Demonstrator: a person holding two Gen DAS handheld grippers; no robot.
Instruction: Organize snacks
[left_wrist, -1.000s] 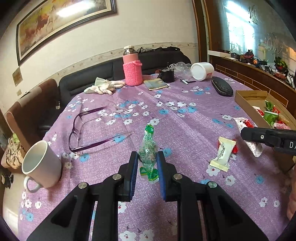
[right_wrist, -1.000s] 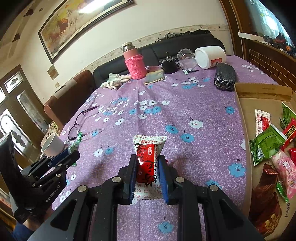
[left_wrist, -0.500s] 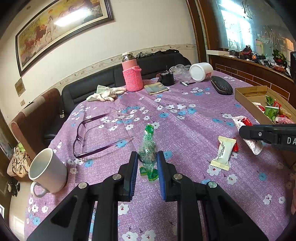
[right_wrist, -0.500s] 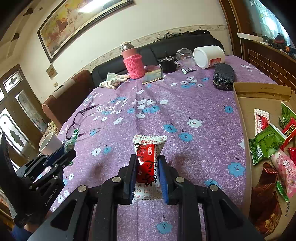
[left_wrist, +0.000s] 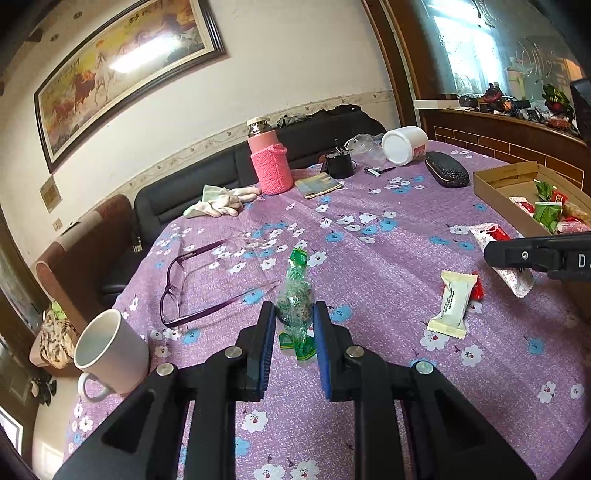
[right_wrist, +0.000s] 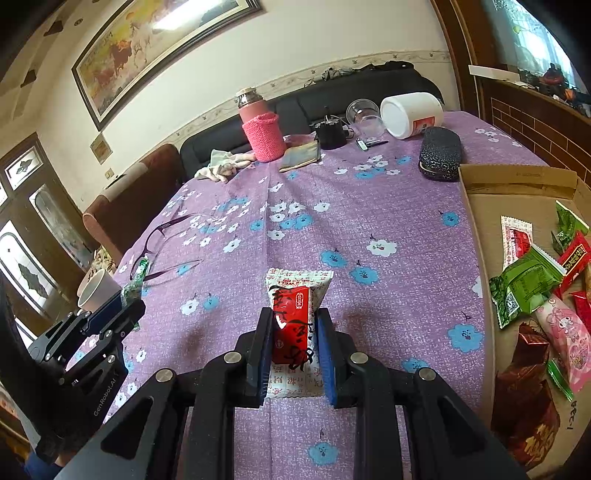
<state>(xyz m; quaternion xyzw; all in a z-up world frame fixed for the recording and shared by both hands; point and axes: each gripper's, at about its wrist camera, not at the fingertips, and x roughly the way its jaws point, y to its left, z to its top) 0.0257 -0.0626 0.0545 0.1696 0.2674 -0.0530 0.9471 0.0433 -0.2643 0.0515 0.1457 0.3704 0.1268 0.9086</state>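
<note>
While the left claw is clamping the green candy at its lumpy middle, the right claw is pinching the red-and-white packet; both wrappers are light, crinkly and slippery.

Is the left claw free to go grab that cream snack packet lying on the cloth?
Probably not yet: the left claw is shut on a green candy. The path to the cream packet looks clear once it drops that.

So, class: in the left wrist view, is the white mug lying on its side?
No: the white mug stands upright on the purple tablecloth, its open mouth facing up.
</note>
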